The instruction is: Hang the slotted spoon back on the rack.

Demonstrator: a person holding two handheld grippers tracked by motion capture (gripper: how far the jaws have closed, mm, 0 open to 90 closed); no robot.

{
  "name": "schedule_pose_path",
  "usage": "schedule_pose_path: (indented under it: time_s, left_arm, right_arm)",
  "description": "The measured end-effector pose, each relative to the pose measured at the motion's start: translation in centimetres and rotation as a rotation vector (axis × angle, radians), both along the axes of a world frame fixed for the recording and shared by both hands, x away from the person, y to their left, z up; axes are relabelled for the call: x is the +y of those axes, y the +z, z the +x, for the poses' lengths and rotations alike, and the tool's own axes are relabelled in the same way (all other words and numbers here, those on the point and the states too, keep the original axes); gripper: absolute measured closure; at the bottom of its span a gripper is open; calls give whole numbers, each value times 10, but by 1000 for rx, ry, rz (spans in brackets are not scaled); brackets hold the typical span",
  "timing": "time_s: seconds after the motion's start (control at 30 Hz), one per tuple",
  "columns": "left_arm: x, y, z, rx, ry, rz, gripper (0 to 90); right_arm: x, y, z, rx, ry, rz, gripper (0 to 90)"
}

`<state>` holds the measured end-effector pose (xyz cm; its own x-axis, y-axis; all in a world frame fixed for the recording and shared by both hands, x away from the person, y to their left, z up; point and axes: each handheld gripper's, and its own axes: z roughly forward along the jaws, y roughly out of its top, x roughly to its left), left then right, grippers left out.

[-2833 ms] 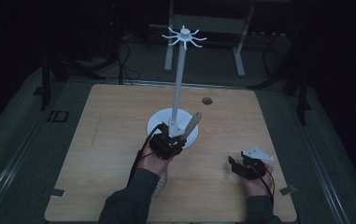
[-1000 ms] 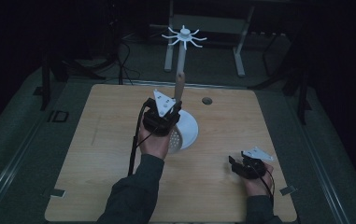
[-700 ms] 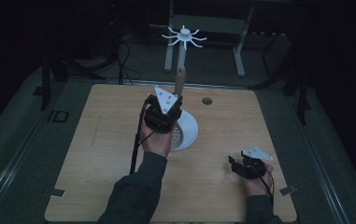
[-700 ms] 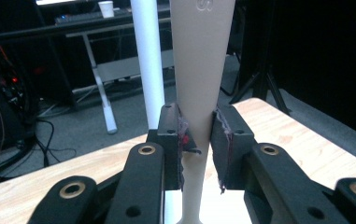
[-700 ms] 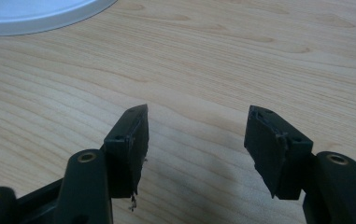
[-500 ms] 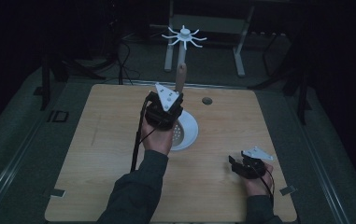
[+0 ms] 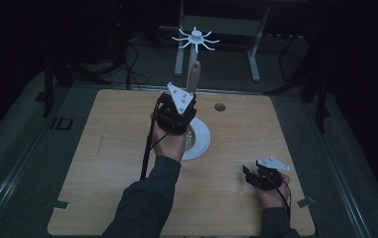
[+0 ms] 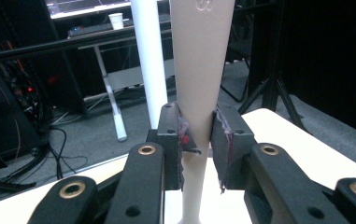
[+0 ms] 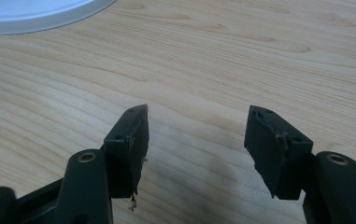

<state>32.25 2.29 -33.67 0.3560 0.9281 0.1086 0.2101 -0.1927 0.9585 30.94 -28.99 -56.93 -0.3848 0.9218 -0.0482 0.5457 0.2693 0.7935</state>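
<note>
A beige utensil (image 7: 194, 74) stands nearly upright in the air, and my left gripper (image 7: 185, 101) is shut on its narrow part. In the left gripper view the pads press both sides of the utensil (image 8: 199, 70), which widens upward, just right of the white pole (image 8: 150, 56). The white stand has a round base (image 7: 200, 143) on the table and a crown of hooks (image 7: 195, 38) above the utensil's tip. My right gripper (image 7: 248, 174) rests low at the table's right front. Its jaws (image 9: 196, 135) are open over bare wood with nothing between them.
The wooden table (image 7: 102, 148) has a small dark hole (image 7: 220, 106) right of the stand. In the right gripper view the base's rim (image 9: 35, 14) lies at the upper left. Dark floor, cables and a metal frame (image 7: 216, 29) lie beyond the far edge.
The left hand has lifted the utensil from low beside the base to high along the pole, and in the last second it edged slightly right. The right hand has not moved.
</note>
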Motion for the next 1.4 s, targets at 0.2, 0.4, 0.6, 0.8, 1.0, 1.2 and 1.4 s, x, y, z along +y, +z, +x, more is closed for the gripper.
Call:
schedule_pose_path:
  time_s: [0.2,0.4,0.6,0.8,1.0,1.2,1.4]
  left_arm:
    - [-3,5,1,-8,9,15,746]
    - [-6,10,3,-14,28,23,746]
    - [-7,14,6,-11,61,36,746]
    - [-8,15,12,2,70,39,745]
    - [-9,14,17,4,88,46,745]
    - [-9,17,21,8,99,52,744]
    - [-10,17,25,13,108,58,744]
  right_arm:
    - [0,0,0,1,0,0,397]
    - [0,0,0,0,0,2,397]
    - [-1,0,-1,0,0,2,397]
    - [-1,0,-1,0,-1,2,396]
    - [-1,1,-1,-1,0,2,396]
    - [-1,1,-1,0,1,2,397]
    - [-1,1,-1,0,0,2,396]
